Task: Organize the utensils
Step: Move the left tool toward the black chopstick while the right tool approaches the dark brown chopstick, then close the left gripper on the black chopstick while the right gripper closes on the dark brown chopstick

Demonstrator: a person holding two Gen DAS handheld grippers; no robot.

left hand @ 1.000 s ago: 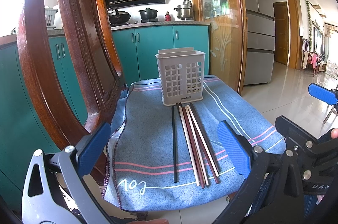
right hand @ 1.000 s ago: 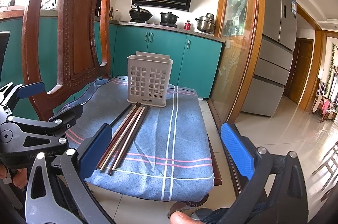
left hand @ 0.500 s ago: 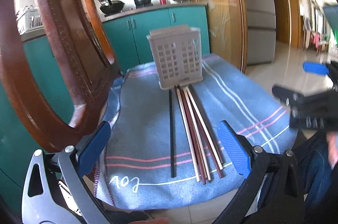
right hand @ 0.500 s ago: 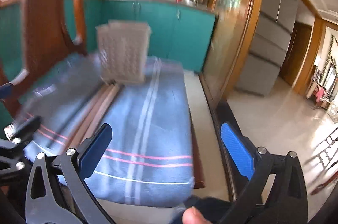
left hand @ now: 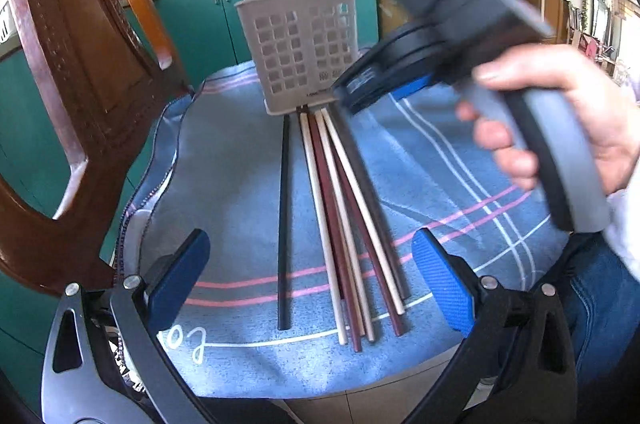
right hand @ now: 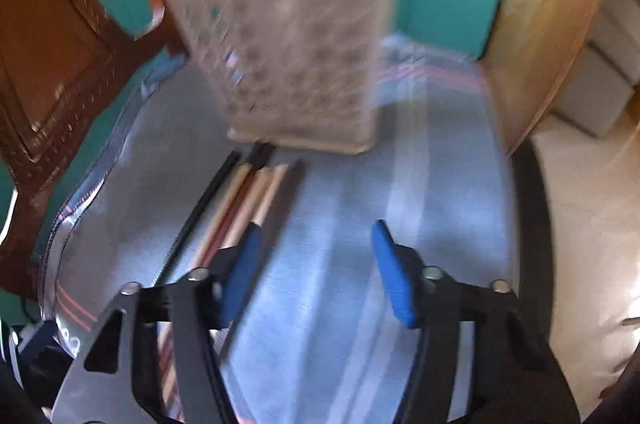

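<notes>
Several chopsticks (left hand: 340, 208), cream, dark red and black, lie side by side on a blue cloth (left hand: 440, 160); one black chopstick (left hand: 284, 216) lies apart on their left. A grey perforated utensil holder (left hand: 300, 44) stands upright at their far ends. My left gripper (left hand: 312, 276) is open and empty above the near ends. My right gripper (right hand: 316, 268) is open and empty, low over the cloth just right of the chopsticks (right hand: 248, 200), facing the holder (right hand: 296, 56). That view is blurred. The right gripper's body also shows in the left wrist view (left hand: 420, 64).
A carved wooden chair back (left hand: 72, 72) rises along the cloth's left side. Teal cabinets (left hand: 208, 24) with pots on the counter stand behind. The cloth's right edge drops to a tiled floor (right hand: 580, 184). A wooden door frame (right hand: 540, 36) stands at the right.
My right gripper has swept forward and left over the cloth, close to the chopsticks' far ends, its jaws narrower. My left gripper has tilted down nearer the chopsticks.
</notes>
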